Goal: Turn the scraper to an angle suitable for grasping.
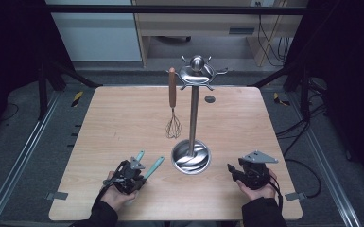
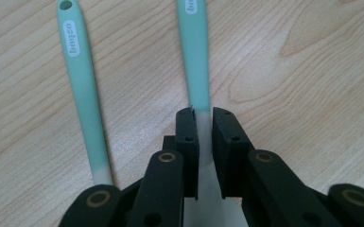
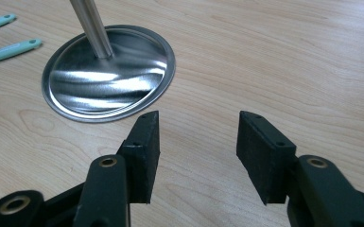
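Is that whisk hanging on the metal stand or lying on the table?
Hanging. The whisk hangs upright from a hook of the stand, wooden handle up, wire head down above the table.

Lab recording bay: wooden table point(image 1: 123, 113) amid dark frame rails point(image 1: 23, 151), trailing cables point(image 1: 307, 165).

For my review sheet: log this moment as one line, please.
left tool: shut on right-hand teal utensil | second teal utensil: flat on table | right tool: open, empty | whisk: hanging on steel stand
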Motion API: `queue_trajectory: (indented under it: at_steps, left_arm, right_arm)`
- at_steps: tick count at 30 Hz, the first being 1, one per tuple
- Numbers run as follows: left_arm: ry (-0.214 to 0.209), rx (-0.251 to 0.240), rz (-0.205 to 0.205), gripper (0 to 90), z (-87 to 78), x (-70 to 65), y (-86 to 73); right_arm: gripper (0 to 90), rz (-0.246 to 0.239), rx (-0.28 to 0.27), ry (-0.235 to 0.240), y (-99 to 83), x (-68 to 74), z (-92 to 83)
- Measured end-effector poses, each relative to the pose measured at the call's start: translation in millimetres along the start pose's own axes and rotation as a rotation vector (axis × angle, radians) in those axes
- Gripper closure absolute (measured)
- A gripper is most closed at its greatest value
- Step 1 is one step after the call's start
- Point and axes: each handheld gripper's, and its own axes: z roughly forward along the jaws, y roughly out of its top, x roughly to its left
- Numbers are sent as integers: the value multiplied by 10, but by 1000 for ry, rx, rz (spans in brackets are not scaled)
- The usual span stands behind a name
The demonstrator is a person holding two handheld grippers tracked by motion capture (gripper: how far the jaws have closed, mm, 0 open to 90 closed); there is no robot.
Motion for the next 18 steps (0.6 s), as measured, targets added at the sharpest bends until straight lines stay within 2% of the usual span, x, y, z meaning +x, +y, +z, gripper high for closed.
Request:
queue_trajectory:
  at_steps: [2,6,10,11,18]
  left_arm:
    - [-15,-5,-15,812,-2,21,-9]
    - [-25,-22,-9,814,-32,38,-15]
    - [-26,-53,-1,815,-129,36,-17]
    - [-25,-55,6,815,-154,43,-21]
    - [-1,-110,-12,815,-317,124,-63]
  right_arm:
    - [499,4,1,2,1,2,-4]
    - [499,3,-3,0,2,-8,-9]
    - [499,12,0,3,1,-10,-15]
    - [499,11,-1,2,1,-10,-15]
    - [499,5,-5,-3,0,-19,-16]
